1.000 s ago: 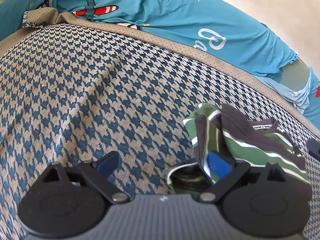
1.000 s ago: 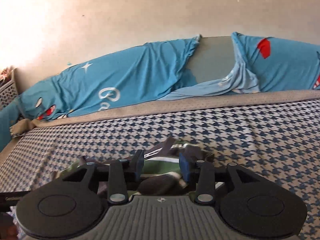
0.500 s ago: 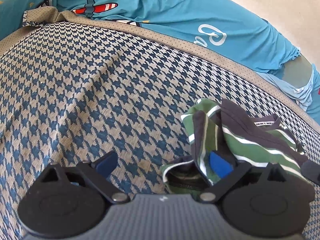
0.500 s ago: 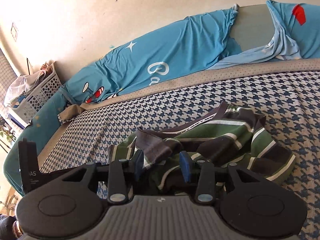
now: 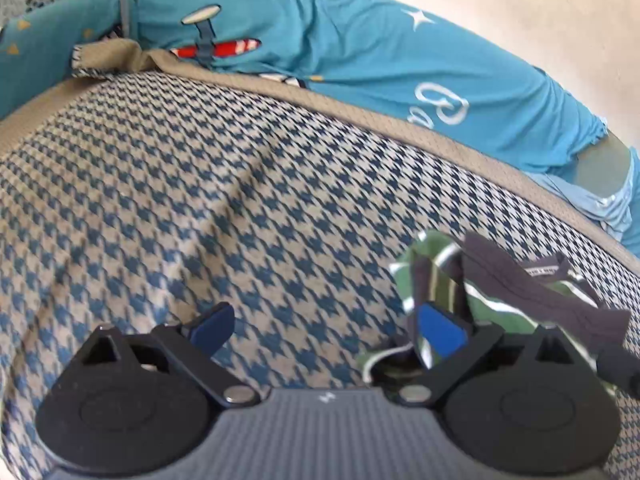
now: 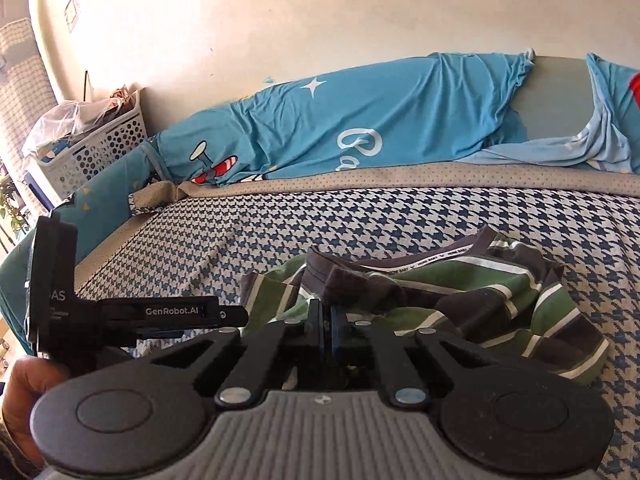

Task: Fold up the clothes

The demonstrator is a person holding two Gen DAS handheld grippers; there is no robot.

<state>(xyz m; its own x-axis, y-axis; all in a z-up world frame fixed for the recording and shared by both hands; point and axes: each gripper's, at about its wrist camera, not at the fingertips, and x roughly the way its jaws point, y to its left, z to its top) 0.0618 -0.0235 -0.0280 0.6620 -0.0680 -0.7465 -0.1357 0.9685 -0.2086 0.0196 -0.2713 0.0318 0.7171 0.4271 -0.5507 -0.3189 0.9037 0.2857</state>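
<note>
Houndstooth bedspread (image 5: 208,184) beside striped garment (image 6: 480,300)

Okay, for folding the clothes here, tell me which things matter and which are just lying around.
For the job:
- green striped shirt, crumpled on the houndstooth bedspread
- right hand-held gripper, shut at the shirt's edge
- left hand-held gripper, open beside it

Lying about:
- blue airplane-print sheet along the wall
- white laundry basket

Bare bedcover (image 5: 200,208) leftward — crumpled garment (image 6: 500,300) rightward
</note>
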